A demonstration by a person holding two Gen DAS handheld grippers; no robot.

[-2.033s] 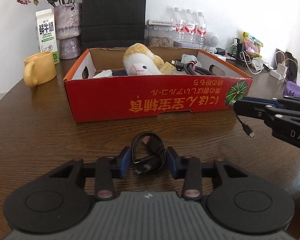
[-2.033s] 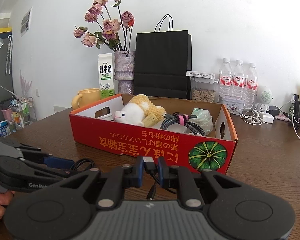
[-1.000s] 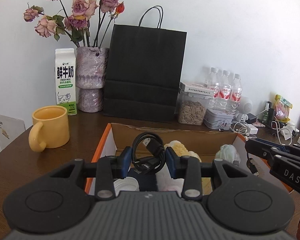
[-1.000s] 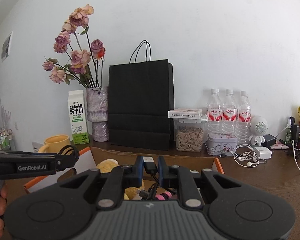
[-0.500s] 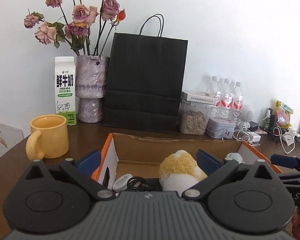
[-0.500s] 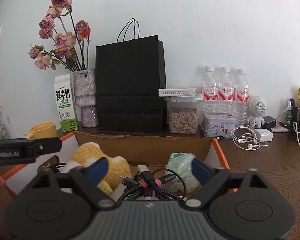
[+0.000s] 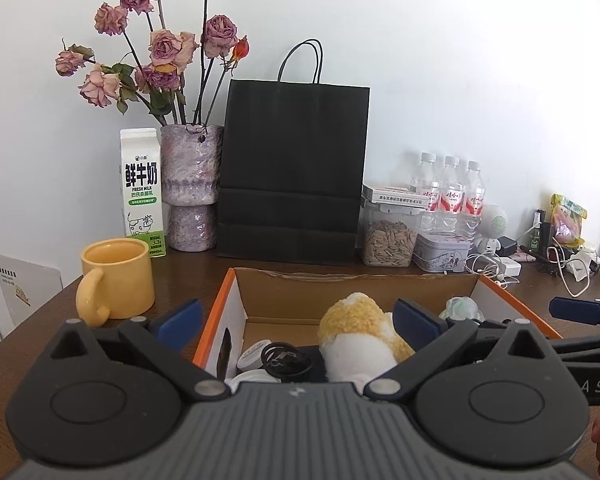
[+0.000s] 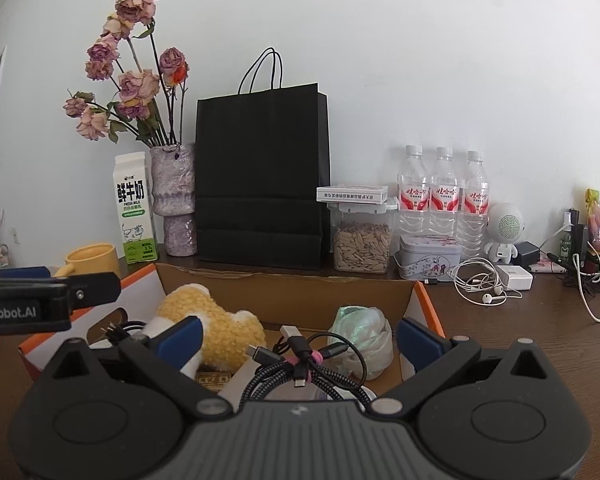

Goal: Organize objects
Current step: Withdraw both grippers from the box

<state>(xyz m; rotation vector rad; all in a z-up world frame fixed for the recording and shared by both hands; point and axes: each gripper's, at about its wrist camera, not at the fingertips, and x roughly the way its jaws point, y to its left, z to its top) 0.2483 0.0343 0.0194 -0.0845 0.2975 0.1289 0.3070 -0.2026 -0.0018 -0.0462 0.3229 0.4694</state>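
**Over the cardboard box, both claws spread wide**

Below the left gripper (image 7: 296, 320), whose blue-padded jaws stand fully apart with nothing pressed between them after just opening, a small coiled black cable (image 7: 286, 361) lies loose in the cardboard box (image 7: 356, 286). Just right of the coil sits a yellow-and-white plush toy (image 7: 360, 336), and left of it a white round lid. Further left, outside the box, a yellow mug (image 7: 116, 280) stands on the brown table, with a milk carton (image 7: 142, 192) and a vase of dried roses behind it. A black paper bag (image 7: 294, 168) rises straight ahead.

Seen from the right gripper (image 8: 298, 336), the jaws likewise gape, freshly opened and empty. Beneath them a braided cable bundle (image 8: 300, 368) tied with a pink strap lies in the box, USB plugs sticking up. The plush sits to its left, a crumpled plastic bag (image 8: 360, 332) to its right. Three water bottles (image 8: 442, 196) line the wall ahead on the right.
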